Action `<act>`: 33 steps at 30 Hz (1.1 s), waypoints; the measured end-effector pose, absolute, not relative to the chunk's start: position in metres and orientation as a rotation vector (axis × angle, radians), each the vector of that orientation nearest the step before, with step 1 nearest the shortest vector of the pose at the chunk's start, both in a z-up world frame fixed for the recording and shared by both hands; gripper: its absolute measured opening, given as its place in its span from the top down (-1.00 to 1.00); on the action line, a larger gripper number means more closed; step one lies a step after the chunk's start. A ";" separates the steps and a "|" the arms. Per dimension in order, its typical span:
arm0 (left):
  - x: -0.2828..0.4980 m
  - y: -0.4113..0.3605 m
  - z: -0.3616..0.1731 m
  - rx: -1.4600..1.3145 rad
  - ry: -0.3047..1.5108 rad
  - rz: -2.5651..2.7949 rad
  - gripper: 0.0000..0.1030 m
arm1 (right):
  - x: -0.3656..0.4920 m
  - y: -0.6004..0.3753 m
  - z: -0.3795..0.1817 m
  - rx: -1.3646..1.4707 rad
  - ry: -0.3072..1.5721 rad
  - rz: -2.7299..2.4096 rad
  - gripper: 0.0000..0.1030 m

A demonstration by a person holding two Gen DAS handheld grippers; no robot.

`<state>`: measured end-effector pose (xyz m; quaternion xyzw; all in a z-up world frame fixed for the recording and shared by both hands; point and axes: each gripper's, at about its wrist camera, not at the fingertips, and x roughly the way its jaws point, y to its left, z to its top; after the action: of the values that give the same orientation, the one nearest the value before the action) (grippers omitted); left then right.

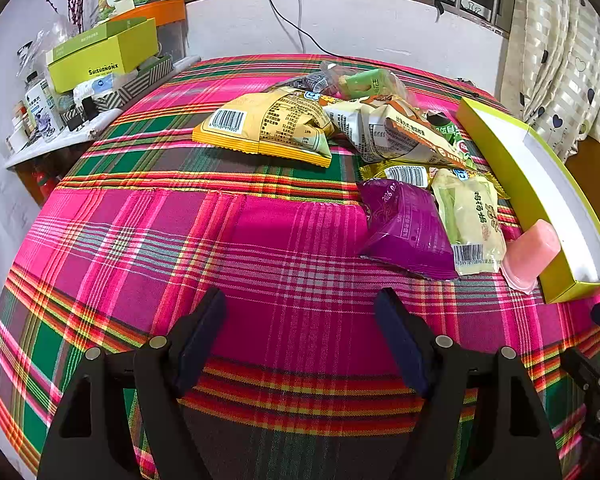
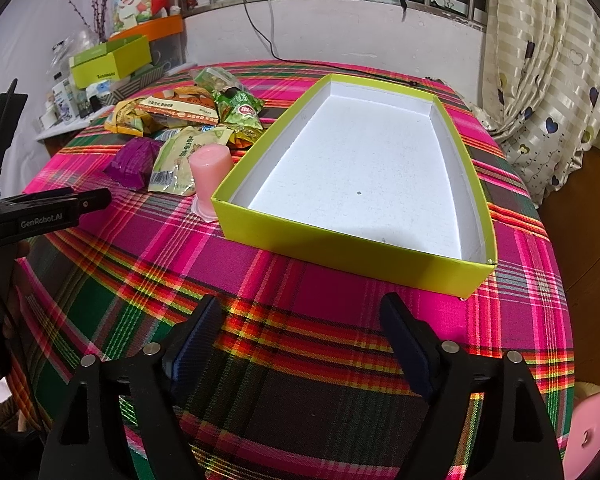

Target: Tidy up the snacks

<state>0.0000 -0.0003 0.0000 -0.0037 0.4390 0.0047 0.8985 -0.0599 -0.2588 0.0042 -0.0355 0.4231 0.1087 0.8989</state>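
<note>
Lime-green cardboard makes up the shallow box (image 2: 352, 252) in front of your right gripper (image 2: 302, 344), and its white floor holds nothing, so by the look of it the sorting has not begun. Both tools are released: your left gripper (image 1: 300, 336) hangs over bare plaid tablecloth (image 1: 220, 248) with its jaws spread wide, and your right one is parted the same way just short of the box's near wall. The snacks lie in a loose heap to the left of the box. Nearest are an upturned pink jelly cup (image 2: 210, 174) touching the box's left wall, a pale green packet (image 1: 470, 220) beside it, and a purple packet (image 1: 408, 228) next to that; a large yellow bag (image 1: 268, 126) and overlapping packets sit farther back. Start with the near items, since they lie clear of the heap. Take the purple packet across its middle so the foil does not slip, and lift it straight up. Grip the jelly cup by its sides, gently; I judge it soft and apt to tip against the box.
</note>
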 end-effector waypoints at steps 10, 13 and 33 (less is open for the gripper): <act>0.000 0.000 0.000 -0.008 0.909 0.009 -0.50 | -0.058 -0.255 0.003 -0.083 0.891 0.248 -0.81; 0.000 0.000 0.000 -0.008 0.909 0.010 -0.50 | -0.058 -0.255 0.004 -0.081 0.891 0.249 -0.81; 0.000 -0.002 -0.001 -0.006 0.909 -0.002 -0.50 | -0.061 -0.255 0.009 -0.030 0.903 0.230 -0.61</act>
<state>0.0004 -0.0021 -0.0007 -0.0030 0.4390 -0.0010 0.8985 -0.0613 -0.2549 0.0088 -0.0144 0.4355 0.1108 0.8932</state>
